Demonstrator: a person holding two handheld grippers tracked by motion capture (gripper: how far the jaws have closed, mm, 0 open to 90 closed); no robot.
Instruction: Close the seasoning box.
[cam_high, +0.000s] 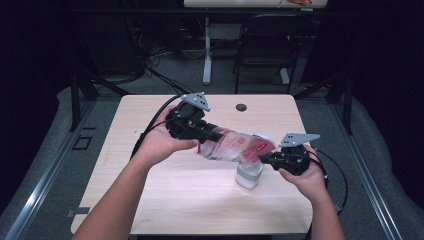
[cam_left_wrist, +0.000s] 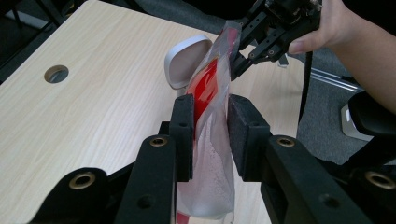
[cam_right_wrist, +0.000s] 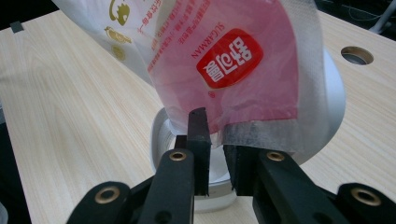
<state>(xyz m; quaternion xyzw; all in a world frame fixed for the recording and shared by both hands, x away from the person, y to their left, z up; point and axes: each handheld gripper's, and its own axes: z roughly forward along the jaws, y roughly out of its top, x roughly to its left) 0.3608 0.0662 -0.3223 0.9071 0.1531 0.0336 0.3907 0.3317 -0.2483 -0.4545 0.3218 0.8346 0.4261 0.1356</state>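
I hold the sugar bag (cam_high: 235, 145) tilted over the white jar (cam_high: 249, 174): left gripper (cam_left_wrist: 210, 126) jaws narrowly bracket its middle, right gripper (cam_right_wrist: 215, 140) jaws pinch its top edge. Pouring seems unfinished.

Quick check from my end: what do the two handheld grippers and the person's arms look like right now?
Both the left gripper and the right gripper are black, two-jawed, with flat black foam-like pads and brass-coloured rivets along the jaw links. Each carries a grey three-cornered plate on top and trails a black cable. The person's forearms are bare, no sleeves or gloves visible.
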